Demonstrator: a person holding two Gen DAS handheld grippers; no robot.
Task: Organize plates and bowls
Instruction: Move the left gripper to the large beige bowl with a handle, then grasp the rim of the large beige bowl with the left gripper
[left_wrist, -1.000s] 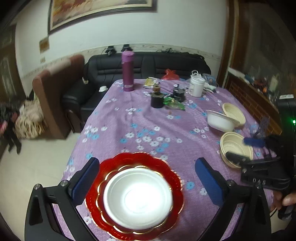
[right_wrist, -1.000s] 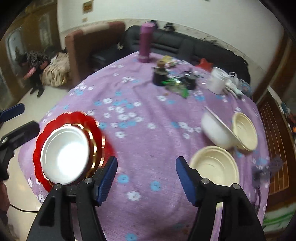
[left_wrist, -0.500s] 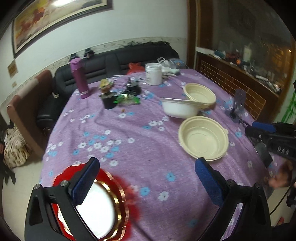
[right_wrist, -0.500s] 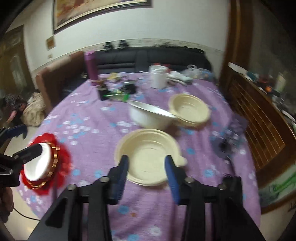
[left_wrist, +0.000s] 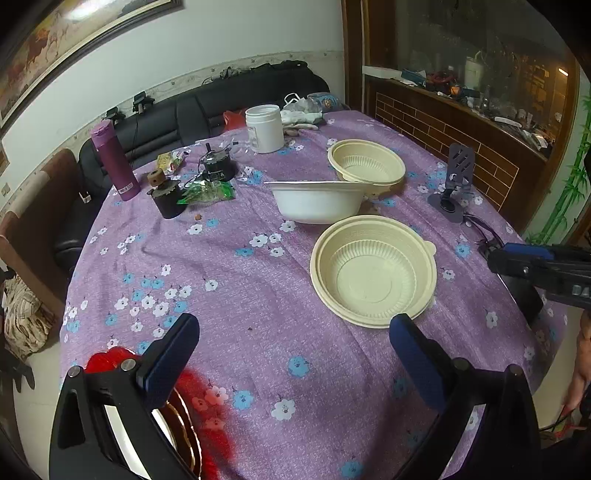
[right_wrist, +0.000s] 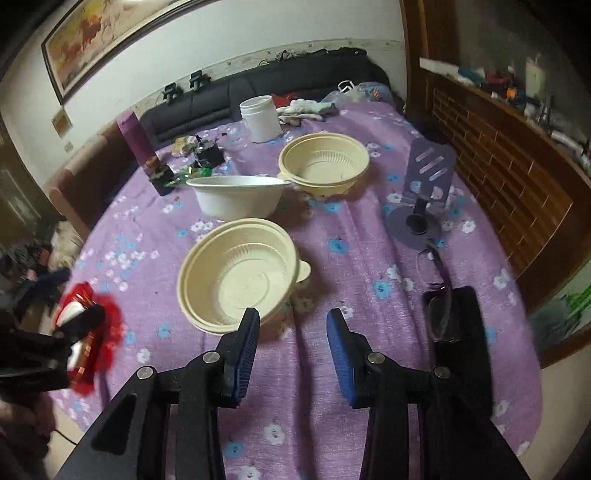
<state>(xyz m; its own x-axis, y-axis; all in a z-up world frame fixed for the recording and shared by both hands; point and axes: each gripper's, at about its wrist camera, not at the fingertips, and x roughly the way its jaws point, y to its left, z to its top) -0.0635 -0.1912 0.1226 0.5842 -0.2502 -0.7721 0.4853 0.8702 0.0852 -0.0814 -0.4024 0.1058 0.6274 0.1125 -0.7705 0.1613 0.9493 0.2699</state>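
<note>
A: Purple flowered cloth covered the desk (left_wrist: 229, 266); a dark sofa (left_wrist: 229, 107) stood behind it. Where did the bowls sit?

B: The near cream bowl (right_wrist: 240, 271) sat just ahead of the right tool (right_wrist: 291, 332). A white bowl (right_wrist: 236, 201) stood behind it, its rim apparently touching a second cream bowl (right_wrist: 325, 164) further back. The red plate (right_wrist: 92, 332), with something white on it, lay at the desk's near left edge, partly under the left tool (left_wrist: 291, 349).

A: State of the tools?

B: Right tool: jaws partly apart and opening, nothing between them; its left pad stood over the near bowl's front rim, contact unclear. Left tool: jaws spread wide, nothing gripped.

A: Handling estimate?

B: Judgement only. The cream bowls looked like thin moulded plastic: light, somewhat flexible, ribbed inside, probably slick. A rim pinch seemed best, one pad inside the wall and one outside, or at the small tab on the near bowl's right side. A hard squeeze might buckle the wall. Being light, it could skate on the cloth if nudged. The matching cream bowls looked likely to nest.
</note>
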